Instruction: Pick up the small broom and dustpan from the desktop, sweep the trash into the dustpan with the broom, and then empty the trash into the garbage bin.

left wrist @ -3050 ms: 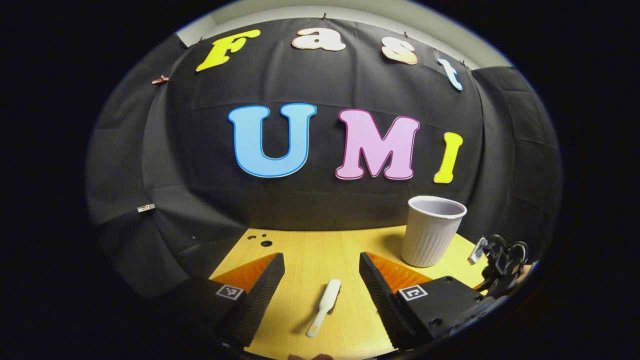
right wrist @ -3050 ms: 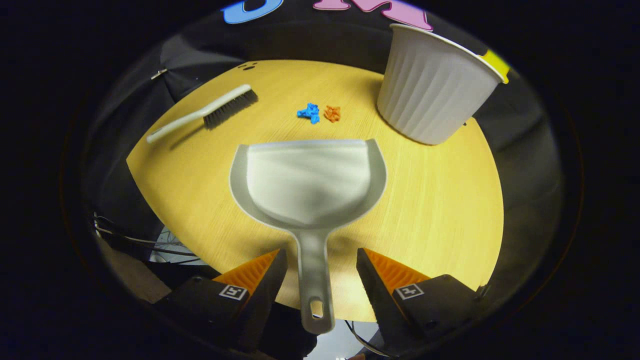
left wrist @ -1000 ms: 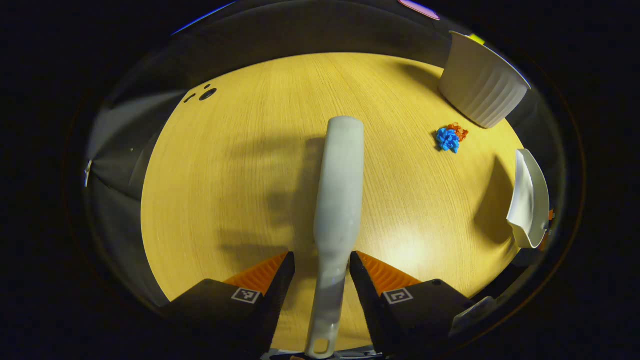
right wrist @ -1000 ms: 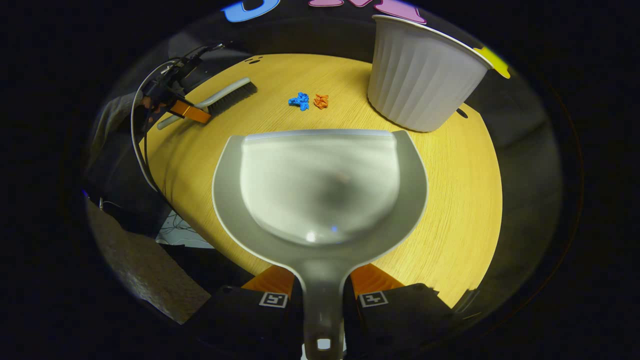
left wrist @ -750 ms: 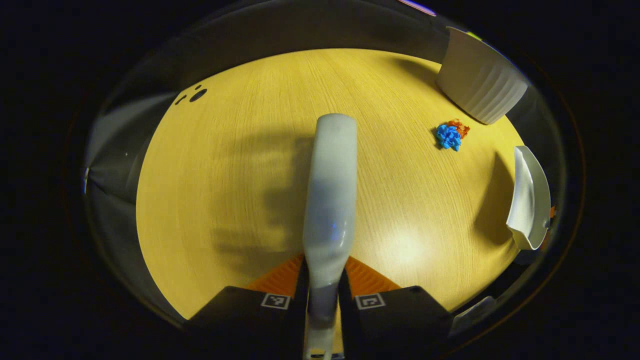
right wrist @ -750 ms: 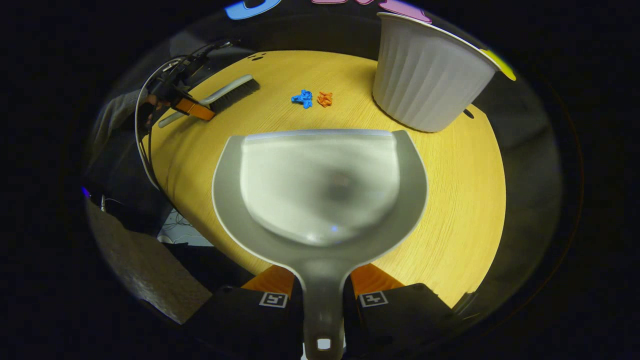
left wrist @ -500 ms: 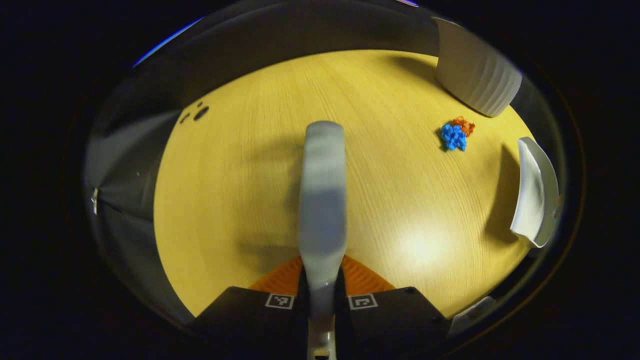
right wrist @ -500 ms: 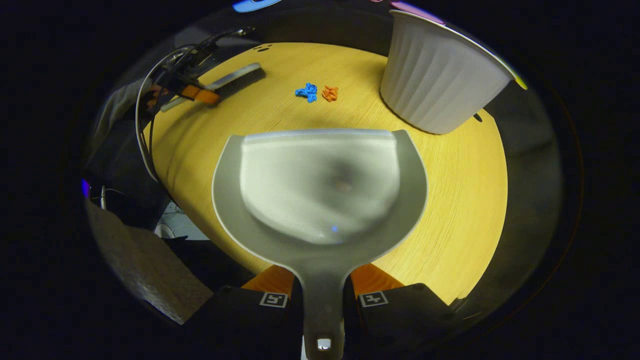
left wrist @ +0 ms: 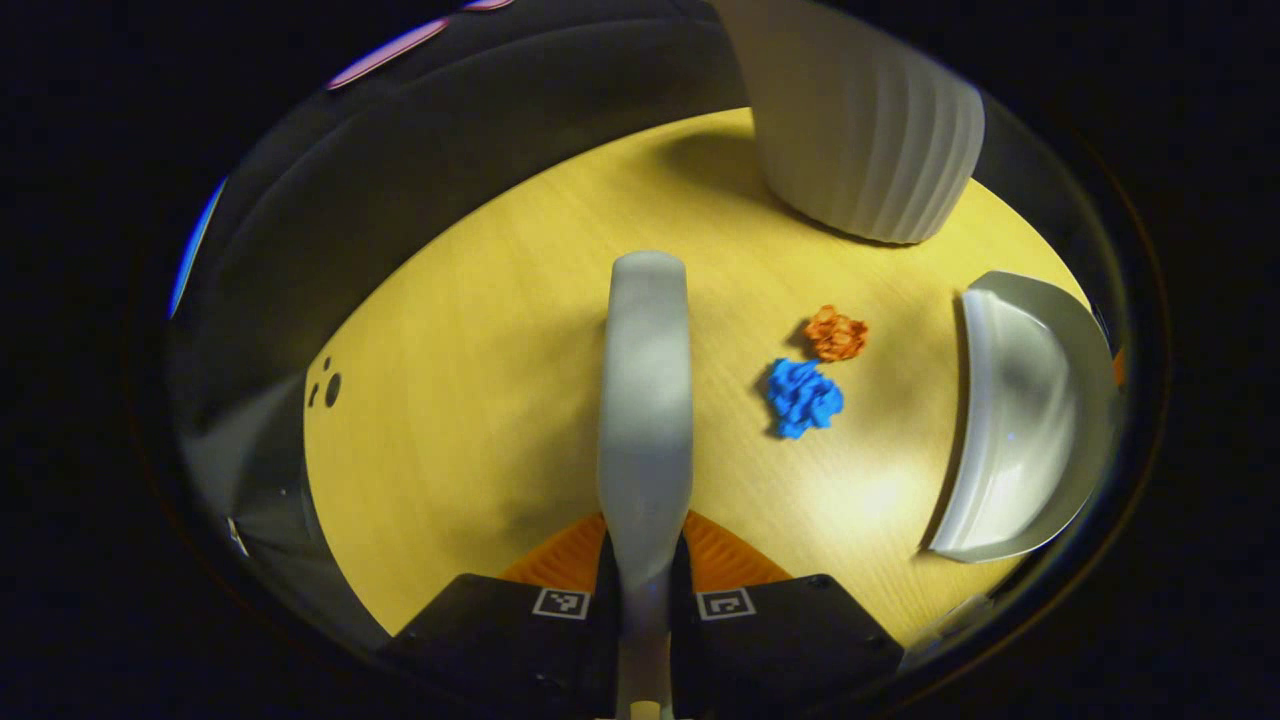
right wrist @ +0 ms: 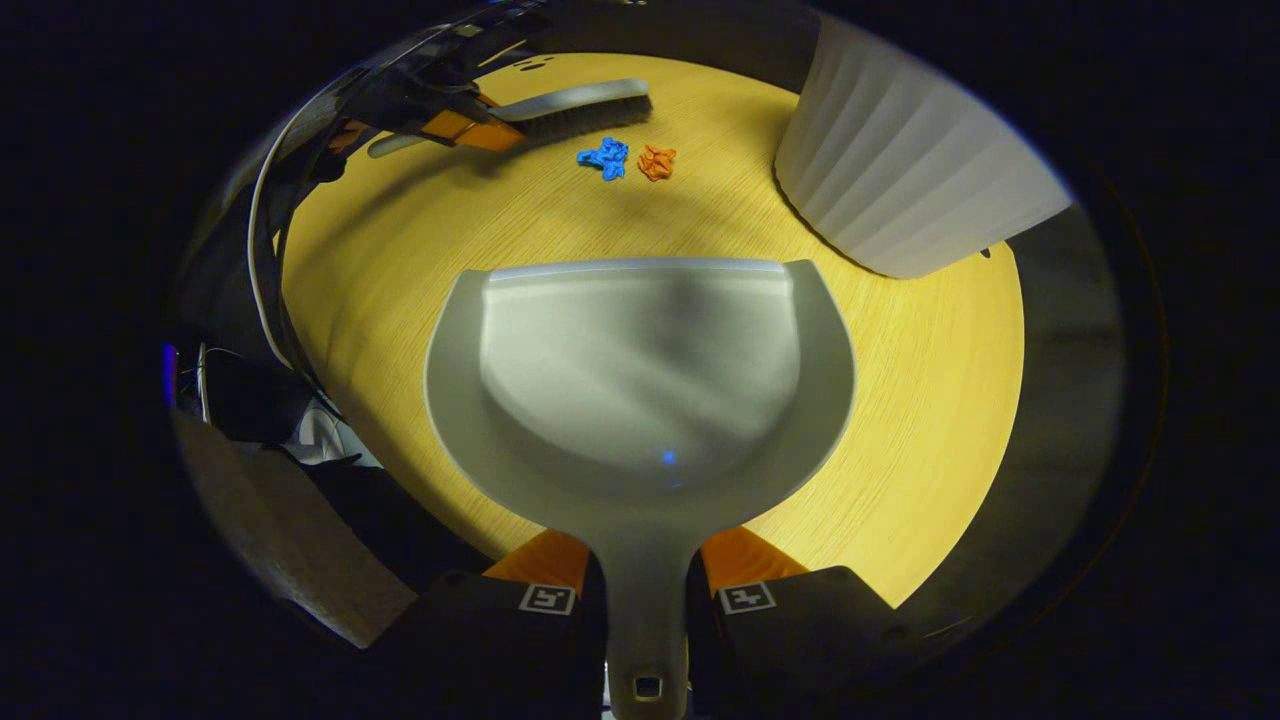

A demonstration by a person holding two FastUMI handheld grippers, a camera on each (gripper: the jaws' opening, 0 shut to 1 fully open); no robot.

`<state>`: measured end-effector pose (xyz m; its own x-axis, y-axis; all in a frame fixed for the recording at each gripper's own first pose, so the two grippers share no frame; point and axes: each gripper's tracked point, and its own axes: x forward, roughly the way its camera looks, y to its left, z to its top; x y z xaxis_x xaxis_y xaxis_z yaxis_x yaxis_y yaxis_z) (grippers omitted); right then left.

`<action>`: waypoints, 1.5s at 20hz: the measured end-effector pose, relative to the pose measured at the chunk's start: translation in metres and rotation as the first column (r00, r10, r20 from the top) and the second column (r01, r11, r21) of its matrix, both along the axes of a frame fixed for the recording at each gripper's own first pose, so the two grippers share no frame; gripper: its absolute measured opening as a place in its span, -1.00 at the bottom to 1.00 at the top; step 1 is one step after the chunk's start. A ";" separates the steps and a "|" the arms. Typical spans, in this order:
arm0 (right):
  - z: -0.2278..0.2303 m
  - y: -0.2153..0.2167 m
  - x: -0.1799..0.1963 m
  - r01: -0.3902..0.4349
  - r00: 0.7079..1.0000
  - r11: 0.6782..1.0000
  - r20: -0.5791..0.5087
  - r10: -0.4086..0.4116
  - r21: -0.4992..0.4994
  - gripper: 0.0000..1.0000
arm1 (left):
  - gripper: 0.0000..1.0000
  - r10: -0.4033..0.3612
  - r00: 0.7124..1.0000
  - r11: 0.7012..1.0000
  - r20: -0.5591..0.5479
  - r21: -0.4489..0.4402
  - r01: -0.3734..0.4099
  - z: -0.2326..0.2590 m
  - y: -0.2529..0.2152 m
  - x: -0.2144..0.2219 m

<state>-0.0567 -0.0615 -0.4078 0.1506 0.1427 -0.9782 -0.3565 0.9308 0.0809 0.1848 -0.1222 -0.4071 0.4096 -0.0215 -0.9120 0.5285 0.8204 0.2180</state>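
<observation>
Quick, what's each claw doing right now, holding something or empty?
Left claw: closed on the broom handle.
Right claw: closed on the dustpan handle.

The pale broom lies bristles-down just left of the blue scrap and orange scrap. The grey dustpan faces them, its mouth open toward the scraps; the ribbed white bin stands upright, right of them.

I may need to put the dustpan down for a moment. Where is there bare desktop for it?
Bare desktop lies on the dustpan's right, below the garbage bin, and on its left toward the near edge. The far strip is crowded: the broom, blue scrap and orange scrap sit together, with the bin close by.
</observation>
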 end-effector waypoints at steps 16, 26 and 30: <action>-0.011 -0.009 0.009 -0.050 0.995 0.999 0.083 0.049 0.011 -0.26 | -0.57 -0.268 0.904 0.892 -0.332 -0.441 0.102 0.021 -0.129 -0.099; 0.051 -0.025 -0.022 0.166 0.977 0.985 0.125 -0.170 0.046 -0.36 | -0.51 0.126 0.988 0.944 -0.091 -0.296 -0.148 0.046 -0.052 -0.083; 0.112 -0.049 -0.032 0.237 0.963 0.970 0.119 -0.241 0.044 -0.26 | -0.51 0.166 0.980 0.949 -0.111 -0.252 -0.189 0.033 -0.036 -0.110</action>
<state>-0.0884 -0.1108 -0.2957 0.3020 0.1158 -0.9463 -0.1329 0.9880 0.0785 0.0751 -0.1578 -0.3739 0.3474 -0.1966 -0.9169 0.3766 0.9247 -0.0556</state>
